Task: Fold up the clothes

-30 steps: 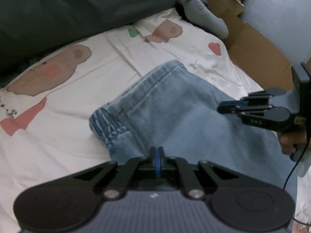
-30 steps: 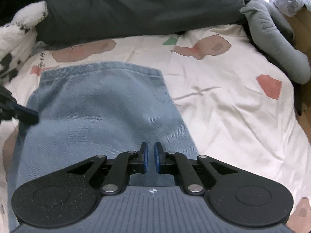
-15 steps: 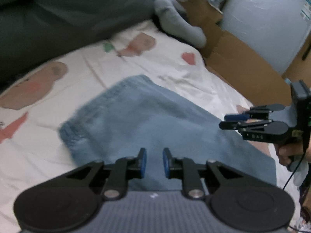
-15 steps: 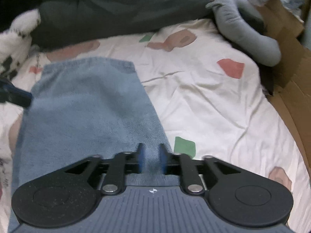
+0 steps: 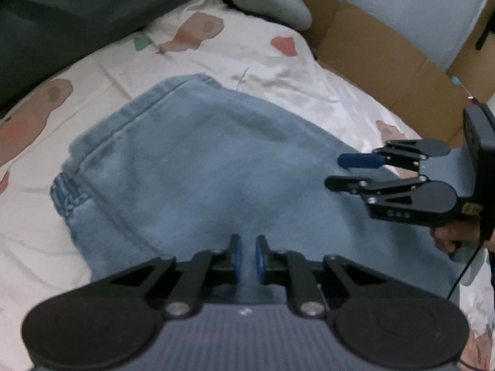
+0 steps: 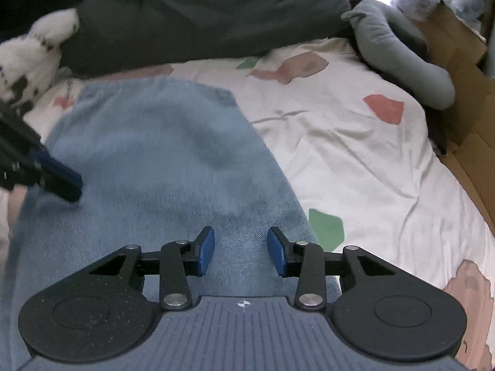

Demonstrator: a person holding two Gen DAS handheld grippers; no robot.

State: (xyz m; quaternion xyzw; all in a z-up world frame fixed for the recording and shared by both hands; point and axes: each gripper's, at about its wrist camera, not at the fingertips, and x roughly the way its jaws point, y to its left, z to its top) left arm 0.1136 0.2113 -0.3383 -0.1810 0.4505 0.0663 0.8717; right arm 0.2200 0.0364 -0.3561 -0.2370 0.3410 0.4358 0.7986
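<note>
Since the earlier frames both the left gripper (image 5: 246,258) and the right gripper (image 6: 241,251) have parted their jaws; neither holds the pale-blue folded denim garment (image 5: 216,170); we advise pinching both near corners evenly.

A bed (image 6: 355,160) under a white sheet (image 5: 263,61) printed with pink and green patches. A dark grey pillow (image 6: 201,15) lies at its head, flattened cardboard (image 5: 371,49) along one side, against a pale blue wall (image 5: 411,6).

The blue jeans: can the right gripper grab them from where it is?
Probably yes. The right gripper hangs just over the blue jeans with its jaws apart, and only flat denim shows between them. The left gripper is off to one side, not blocking.
</note>
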